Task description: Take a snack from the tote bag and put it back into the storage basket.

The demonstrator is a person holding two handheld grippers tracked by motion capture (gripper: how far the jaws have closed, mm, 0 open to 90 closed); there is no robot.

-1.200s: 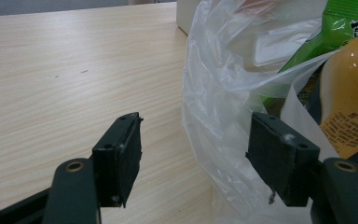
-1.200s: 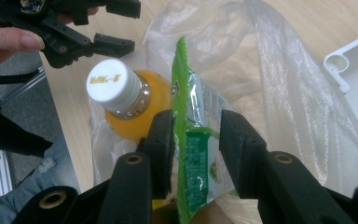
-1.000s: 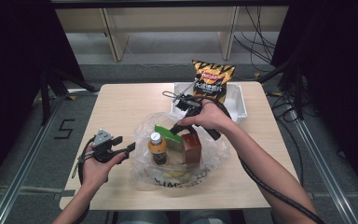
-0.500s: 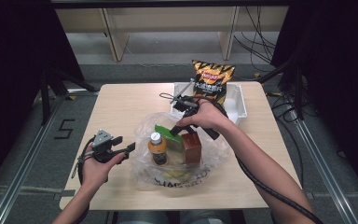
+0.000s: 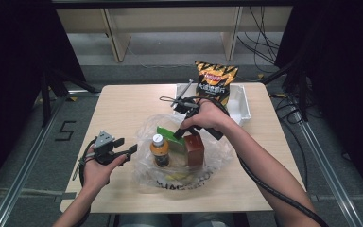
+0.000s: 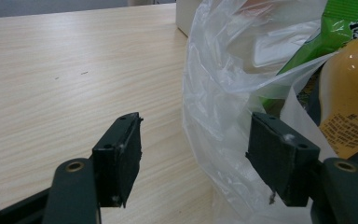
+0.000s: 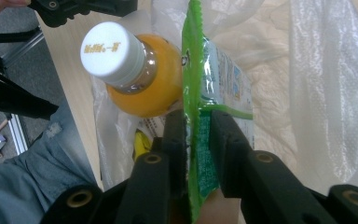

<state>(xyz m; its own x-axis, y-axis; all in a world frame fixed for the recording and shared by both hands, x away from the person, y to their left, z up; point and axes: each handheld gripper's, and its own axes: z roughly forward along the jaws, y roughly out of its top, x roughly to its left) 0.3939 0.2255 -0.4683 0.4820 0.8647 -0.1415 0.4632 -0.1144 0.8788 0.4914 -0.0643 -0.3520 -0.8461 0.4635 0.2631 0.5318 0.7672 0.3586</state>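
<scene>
Pinching the green packet [image 7: 196,140], the right gripper [image 7: 196,135] has just been closing; left gripper [image 6: 193,154] gapes empty

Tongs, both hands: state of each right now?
Left tongs: open, holding nothing, beside the plastic bag.
Right tongs: just closing, shut on the green packet.
</scene>
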